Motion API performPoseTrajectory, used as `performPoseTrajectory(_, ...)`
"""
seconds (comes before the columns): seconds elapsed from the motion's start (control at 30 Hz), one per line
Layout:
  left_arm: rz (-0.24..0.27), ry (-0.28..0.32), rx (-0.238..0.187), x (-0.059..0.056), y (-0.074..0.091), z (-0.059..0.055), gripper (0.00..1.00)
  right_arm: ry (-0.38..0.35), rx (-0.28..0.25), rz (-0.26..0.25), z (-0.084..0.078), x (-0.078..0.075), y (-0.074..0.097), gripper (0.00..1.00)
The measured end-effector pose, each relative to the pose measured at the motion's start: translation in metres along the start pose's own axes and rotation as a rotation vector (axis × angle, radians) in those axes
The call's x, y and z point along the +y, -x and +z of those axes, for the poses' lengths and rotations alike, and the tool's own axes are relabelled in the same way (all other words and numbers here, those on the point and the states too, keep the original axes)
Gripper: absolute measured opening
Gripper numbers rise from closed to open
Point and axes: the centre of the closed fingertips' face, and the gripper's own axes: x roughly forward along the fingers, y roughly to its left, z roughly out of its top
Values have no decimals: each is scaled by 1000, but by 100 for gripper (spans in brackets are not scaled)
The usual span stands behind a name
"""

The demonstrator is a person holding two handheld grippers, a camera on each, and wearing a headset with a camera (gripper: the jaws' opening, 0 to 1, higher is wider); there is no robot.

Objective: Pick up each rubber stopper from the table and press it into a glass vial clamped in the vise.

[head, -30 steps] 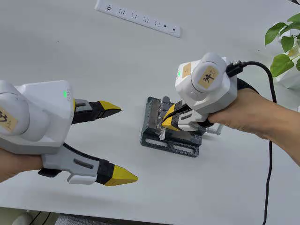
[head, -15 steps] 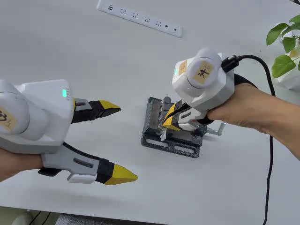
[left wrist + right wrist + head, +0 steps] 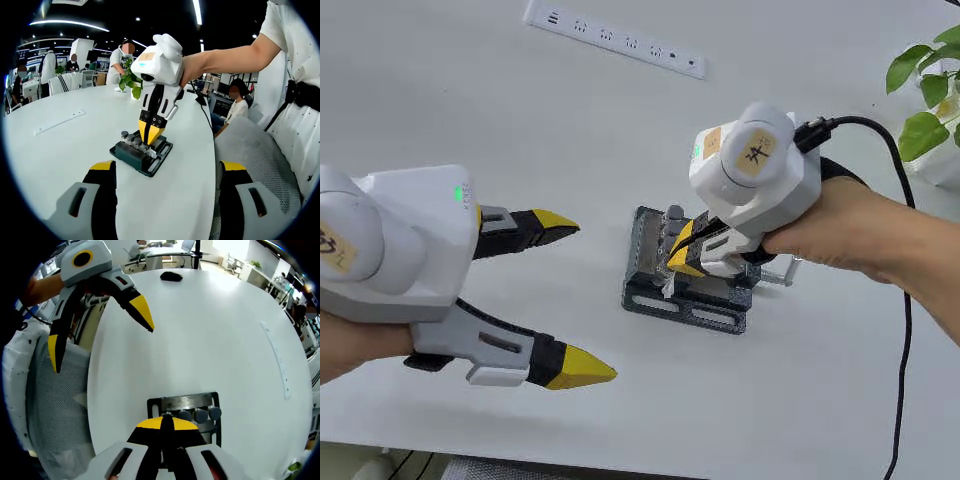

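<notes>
Right gripper [image 3: 682,262]: jaws closed, tips pressing down at the row's end, likely seating a stopper.
Left gripper [image 3: 588,300]: wide, empty, well clear of the work.
Stoppers [image 3: 200,415]: grey row along the vise [image 3: 686,306] top.

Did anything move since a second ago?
Hardly anything. The right gripper leaned a tiny bit to the left over the vise, while its shut fingers stayed at the row of vials. Nothing was grabbed or let go. The left gripper stayed open off to the side, and the vise, power strip and plant stayed put.
</notes>
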Motion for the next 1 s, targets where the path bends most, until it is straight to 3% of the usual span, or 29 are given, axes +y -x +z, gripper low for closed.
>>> performPoseTrajectory(0.5,6,1,3,1,1,-1,83,-23,-44,-23,-3,-1,5,1)
performPoseTrajectory(0.7,8,1,7,2,1,-2,84,-72,-101,-61,-4,-5,20,2)
performPoseTrajectory(1.0,13,-8,18,4,0,0,88,-199,-224,-120,-21,-6,46,4)
